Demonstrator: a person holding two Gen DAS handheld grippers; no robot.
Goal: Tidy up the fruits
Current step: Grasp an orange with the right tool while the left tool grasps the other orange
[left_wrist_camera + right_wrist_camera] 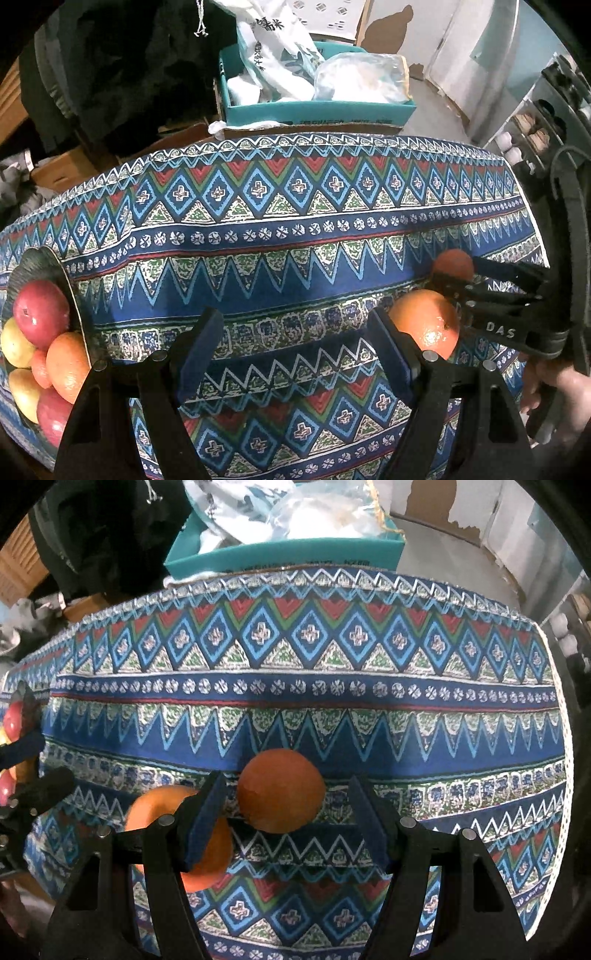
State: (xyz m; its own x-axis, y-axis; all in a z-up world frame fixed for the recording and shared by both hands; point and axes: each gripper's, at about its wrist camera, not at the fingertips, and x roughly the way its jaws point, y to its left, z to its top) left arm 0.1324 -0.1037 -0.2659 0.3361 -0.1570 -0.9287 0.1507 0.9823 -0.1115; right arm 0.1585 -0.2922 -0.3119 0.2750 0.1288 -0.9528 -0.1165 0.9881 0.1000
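- Right hand-held gripper [286,812] is spread wide with nothing gripped. A round, matte orange fruit [281,791] sits on the tabletop between its two blue-padded fingers [202,821], closer to the left one. Can't tell for sure if it's touching that pad, but there's a clear gap on the right side.
- A second, shinier orange [218,856] lies just outside that same left finger, partly hidden behind it, near the first fruit.
- Left hand-held gripper [295,354] is also wide open and empty, with only patterned tablecloth [295,229] between its fingers. From its camera the shiny orange [424,325] sits just past its right finger, and the right hand-held gripper [448,286] reaches in from the right edge around the matte fruit [452,264].
- Readable writing: "DAS" in white letters on the right gripper's body [500,330]. The teal box [317,110] beyond the tabletop has print on its front, too small to read.
- The fruits are round, so no real long axis or pointing direction to call.
- A dark bowl [55,266] at the tabletop's left edge holds red apples [40,308], yellowish fruit [14,345] and oranges [66,365] piled together.
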